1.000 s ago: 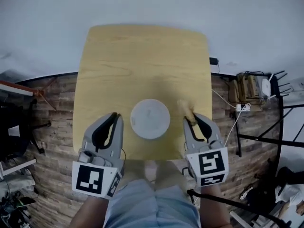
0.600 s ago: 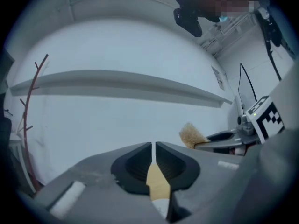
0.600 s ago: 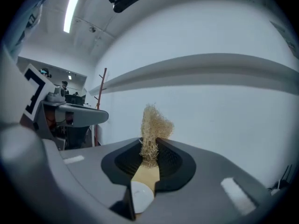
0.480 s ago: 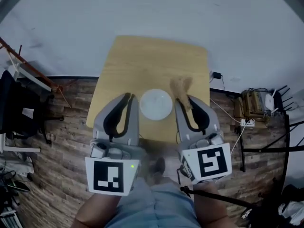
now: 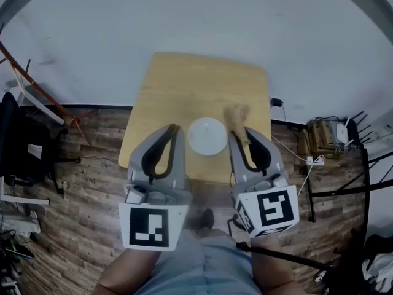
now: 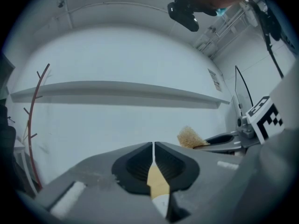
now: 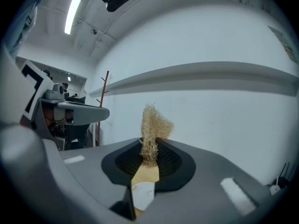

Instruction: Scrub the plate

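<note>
I have the right gripper (image 7: 150,148) clamped on a tan fibrous scrub pad (image 7: 154,122), its tuft poking out past the jaws, just right of the round white plate (image 5: 207,136). Left gripper (image 6: 153,147) is just left of the plate, jaws pressed together with nothing between. Plate lies flat on the light wooden table (image 5: 184,85).

White plate (image 5: 207,136), tan fibrous scrubber (image 5: 235,115), light yellowish wooden table (image 5: 196,85).

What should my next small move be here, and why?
Probably bring the right gripper down and left onto the plate: it grips the scrubber, which in the head view sits off the plate's right edge.
</note>
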